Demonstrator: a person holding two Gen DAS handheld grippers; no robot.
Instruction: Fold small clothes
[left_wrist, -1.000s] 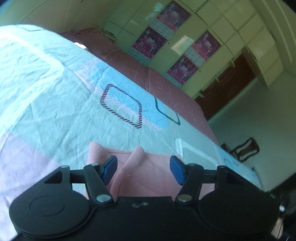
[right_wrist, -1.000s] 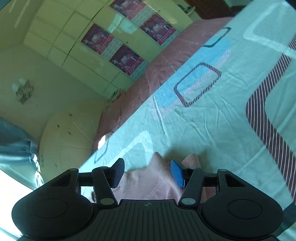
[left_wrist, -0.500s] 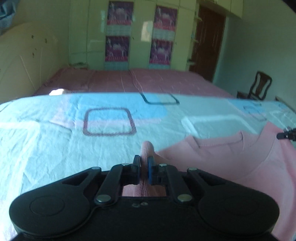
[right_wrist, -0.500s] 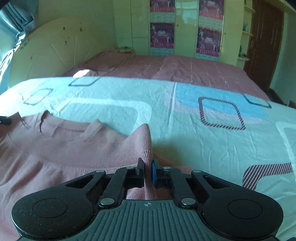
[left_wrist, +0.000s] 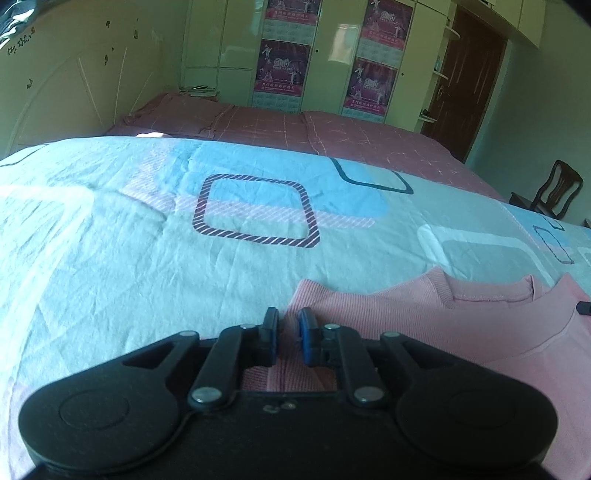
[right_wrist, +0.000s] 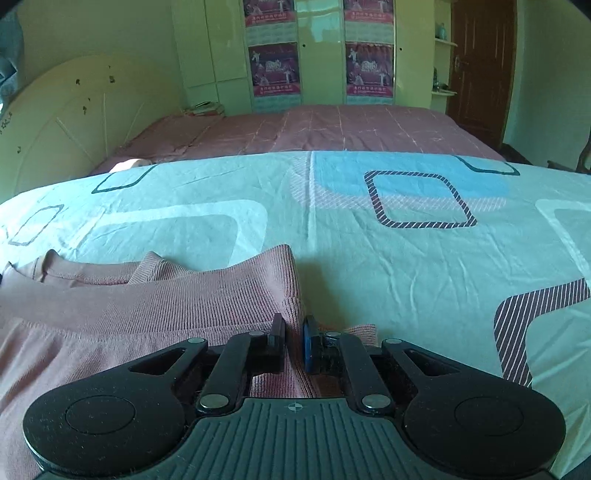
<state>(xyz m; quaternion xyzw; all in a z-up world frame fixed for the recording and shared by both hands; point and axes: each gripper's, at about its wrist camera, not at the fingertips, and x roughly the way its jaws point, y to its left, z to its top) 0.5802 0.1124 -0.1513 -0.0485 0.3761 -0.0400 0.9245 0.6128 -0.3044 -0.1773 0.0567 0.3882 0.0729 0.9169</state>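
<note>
A wide bed (left_wrist: 110, 258) fills both views, covered near the cameras by a pale blue sheet (right_wrist: 369, 266) printed with rounded squares, some striped dark, some white; farther off a dusty pink quilt (right_wrist: 351, 125) lies across it up to the far wall. At the far left stands a cream arched headboard (right_wrist: 55, 129), and along the far wall runs a pale green wardrobe (left_wrist: 229, 48) whose doors carry purple posters (right_wrist: 273, 68). A dark brown door (left_wrist: 469, 81) stands at the far right, and in the left wrist view a dark wooden chair (left_wrist: 554, 192) shows beside the bed on the right. On the near part of the sheet lies a pink knitted sweater (left_wrist: 443, 325), spread flat with its ribbed collar toward the far side; it reaches from the one tool to the other. The left tool (left_wrist: 288, 328) sits at the sweater's left edge, its jaws narrow but opening, a strip of the pink knit lying between the blue pads, which stand just apart from it. The right tool (right_wrist: 293, 336) sits at the sweater's right edge, its jaws also narrow and opening slightly, with a raised ridge of the knit standing up between the pads and pressed by them. A dark tip of the right tool pokes into the left wrist view at its right edge.
</note>
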